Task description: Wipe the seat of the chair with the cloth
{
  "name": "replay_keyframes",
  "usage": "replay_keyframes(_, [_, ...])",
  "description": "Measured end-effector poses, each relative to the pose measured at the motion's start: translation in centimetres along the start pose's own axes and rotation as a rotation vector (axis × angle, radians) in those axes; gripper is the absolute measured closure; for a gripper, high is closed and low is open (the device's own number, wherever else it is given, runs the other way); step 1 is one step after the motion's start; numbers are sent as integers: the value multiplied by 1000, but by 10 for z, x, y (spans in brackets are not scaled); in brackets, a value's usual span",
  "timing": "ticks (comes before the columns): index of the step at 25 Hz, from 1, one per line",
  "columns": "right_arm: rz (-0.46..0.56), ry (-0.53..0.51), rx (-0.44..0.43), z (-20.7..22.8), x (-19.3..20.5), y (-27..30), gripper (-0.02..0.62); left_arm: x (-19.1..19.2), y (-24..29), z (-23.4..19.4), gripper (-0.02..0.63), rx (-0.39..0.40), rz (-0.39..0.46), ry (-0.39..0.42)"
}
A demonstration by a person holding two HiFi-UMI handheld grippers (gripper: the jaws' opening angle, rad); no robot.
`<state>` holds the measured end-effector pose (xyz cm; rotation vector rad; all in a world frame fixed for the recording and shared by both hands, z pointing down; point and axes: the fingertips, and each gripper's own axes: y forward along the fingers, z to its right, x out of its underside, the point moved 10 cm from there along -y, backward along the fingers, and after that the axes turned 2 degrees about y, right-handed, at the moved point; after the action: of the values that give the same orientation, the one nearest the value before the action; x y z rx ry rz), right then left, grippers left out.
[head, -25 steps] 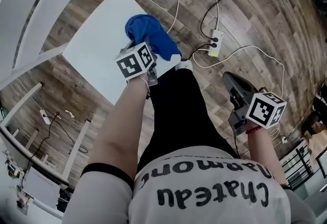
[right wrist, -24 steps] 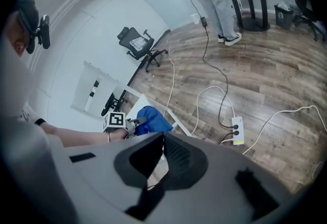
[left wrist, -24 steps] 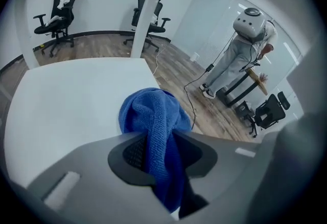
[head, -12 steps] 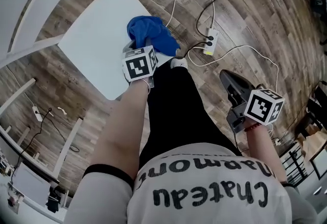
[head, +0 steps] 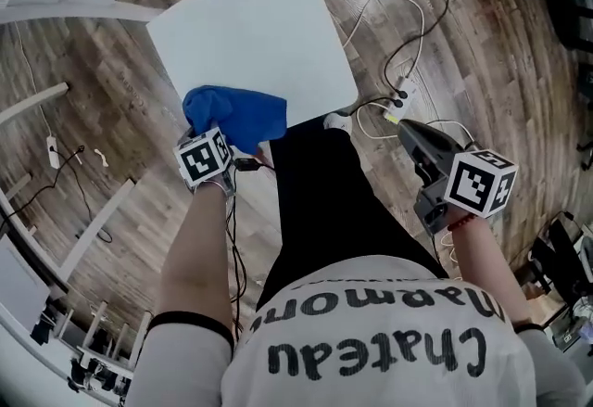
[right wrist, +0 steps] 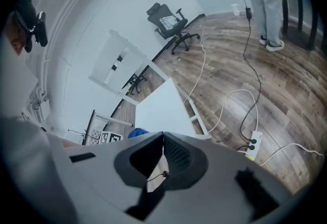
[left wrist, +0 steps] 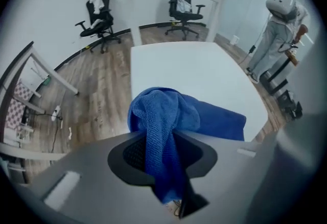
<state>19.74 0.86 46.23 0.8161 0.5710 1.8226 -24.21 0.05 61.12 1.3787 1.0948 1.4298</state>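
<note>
The left gripper (left wrist: 161, 139) has its fingers (left wrist: 130, 155) closed on a blue cloth (left wrist: 168, 110) — a bunched fold runs down between them, and the rest spreads forward onto the white seat (left wrist: 194, 67) of the chair. In the head view the cloth (head: 239, 113) lies at the seat's (head: 259, 25) near left corner, along the near edge, with the left gripper (head: 227, 138) just behind it and its marker cube (head: 204, 158) off the seat's edge, over the wooden floor (head: 111, 146).

The right gripper (head: 412, 132) is held well apart from the seat, out to the right above the floor. Its fingers (right wrist: 179, 159) are pressed together with nothing between them — only floor and the seat's far corner show past the tips (right wrist: 162, 139). A white power strip (head: 400, 99) with looping cables (head: 408, 34) lies on the floor just off the seat's right corner.
</note>
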Motion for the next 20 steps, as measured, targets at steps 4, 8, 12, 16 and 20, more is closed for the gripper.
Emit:
replay_keyframes(4, [-36, -52, -15, -12, -4, 11, 581, 5, 3, -24, 495, -3, -38, 50])
replay_keyframes(8, [-52, -64, -6, -12, -3, 12, 581, -2, 7, -6, 502, 31, -44, 59])
replay_keyframes(12, [-41, -38, 8, -5, 0, 7, 581, -10, 11, 36, 502, 115, -17, 59])
replay_keyframes(16, [-12, -7, 16, 3, 1, -4, 580, -21, 15, 85, 502, 168, -15, 119])
replay_keyframes(20, [40, 50, 50, 19, 12, -23, 581, -38, 20, 126, 502, 269, -36, 168])
